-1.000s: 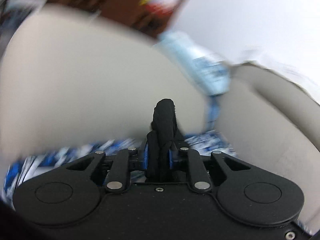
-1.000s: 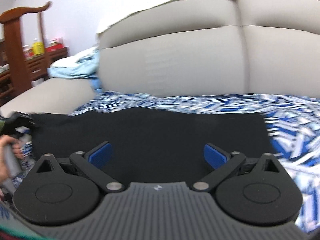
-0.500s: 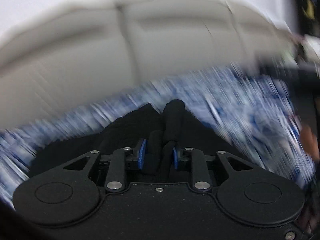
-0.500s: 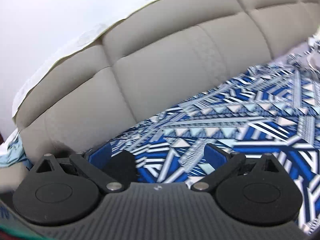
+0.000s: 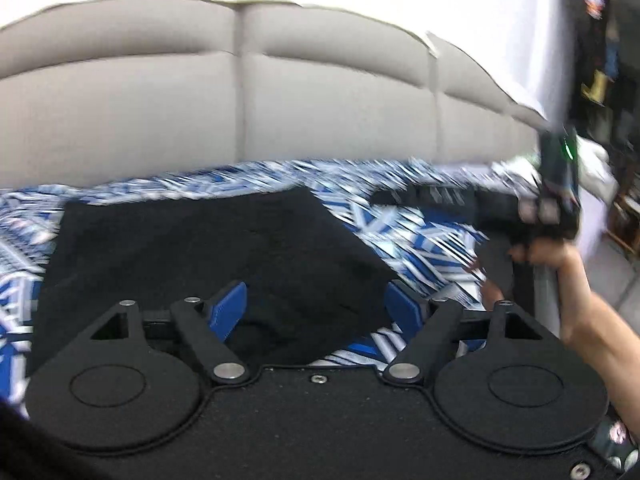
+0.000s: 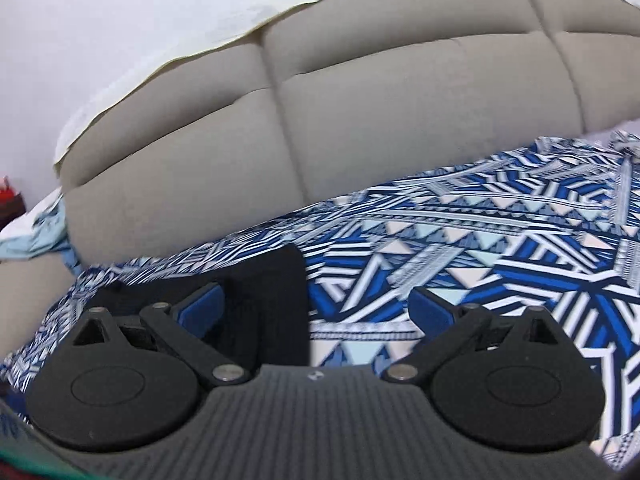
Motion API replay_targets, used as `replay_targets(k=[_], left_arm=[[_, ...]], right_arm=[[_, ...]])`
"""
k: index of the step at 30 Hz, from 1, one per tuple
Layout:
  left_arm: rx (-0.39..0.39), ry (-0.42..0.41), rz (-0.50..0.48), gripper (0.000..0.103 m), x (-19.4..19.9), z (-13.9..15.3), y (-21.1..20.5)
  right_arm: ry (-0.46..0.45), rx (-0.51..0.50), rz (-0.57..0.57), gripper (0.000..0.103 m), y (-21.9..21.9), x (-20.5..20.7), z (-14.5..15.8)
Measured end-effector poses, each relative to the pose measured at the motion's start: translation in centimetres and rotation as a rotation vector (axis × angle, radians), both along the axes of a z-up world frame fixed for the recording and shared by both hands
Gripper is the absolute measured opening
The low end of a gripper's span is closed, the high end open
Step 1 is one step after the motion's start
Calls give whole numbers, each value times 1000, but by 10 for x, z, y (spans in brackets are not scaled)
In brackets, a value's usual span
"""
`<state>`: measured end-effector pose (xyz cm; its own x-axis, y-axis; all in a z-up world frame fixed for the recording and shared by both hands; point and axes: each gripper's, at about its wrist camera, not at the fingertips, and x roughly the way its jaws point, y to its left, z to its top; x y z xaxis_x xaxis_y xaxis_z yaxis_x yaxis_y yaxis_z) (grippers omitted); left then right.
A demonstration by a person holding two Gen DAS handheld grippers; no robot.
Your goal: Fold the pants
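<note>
The black pants (image 5: 200, 252) lie folded into a flat rectangle on the blue-and-white patterned sheet (image 5: 420, 236). My left gripper (image 5: 316, 308) is open and empty, low over the near edge of the pants. My right gripper (image 6: 316, 308) is open and empty; the right end of the pants (image 6: 272, 300) lies under its left finger, the patterned sheet (image 6: 480, 240) under the rest. In the left wrist view the right gripper (image 5: 432, 196) and the hand holding it are at the right, blurred.
A beige padded headboard (image 5: 240, 100) runs behind the bed; it also shows in the right wrist view (image 6: 360, 120). A light blue cloth (image 6: 32, 236) lies at the far left. Dark furniture (image 5: 600, 60) stands at the far right.
My left gripper was shut on a bunch of the black fabric; it has swung round, opened and let the pants drop flat. My right gripper stayed open and swung to the pants' right end.
</note>
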<state>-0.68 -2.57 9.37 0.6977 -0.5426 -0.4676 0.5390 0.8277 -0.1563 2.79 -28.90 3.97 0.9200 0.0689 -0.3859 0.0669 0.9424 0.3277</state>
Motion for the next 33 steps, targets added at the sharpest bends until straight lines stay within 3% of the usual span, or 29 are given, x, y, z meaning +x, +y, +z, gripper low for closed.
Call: replay_targets(k=[2,3,4,6,7,9,12,17,21,24,28,33], left_arm=[[-2,-41,107,70,-1,4,22],[4,-59,159,63,-1,5,30],[21,-69,213,49,1,4,39],[93,-61,327,32,9,-3,51],[125,-53,382,30,13,-8,56],[161,-25,464,30,16,-22,67],[188,49,505,31,21,-48,75],[255,-3,481,34,12,-55,65],[231,15,433,38,10,-56,59],[187,36,432,38,12,-45,61],[32,27,442,38,35,-12,77],[40,-24,431,38,97,11,74]], right_arm=[[6,-12,41,98,17,-1,-3],[8,-21,61,95,27,-4,-4],[9,-30,83,94,37,-5,-6],[22,-50,115,90,56,-8,-10],[28,-60,119,90,65,-9,-12],[30,-104,98,91,82,-17,-15],[27,-205,61,91,106,-28,-21],[40,-399,-38,91,124,-32,-29],[67,-471,-198,91,114,-35,-28],[56,-512,-257,91,109,-34,-25],[-31,-341,-148,91,87,-28,-8],[-25,-151,-2,92,66,16,10]])
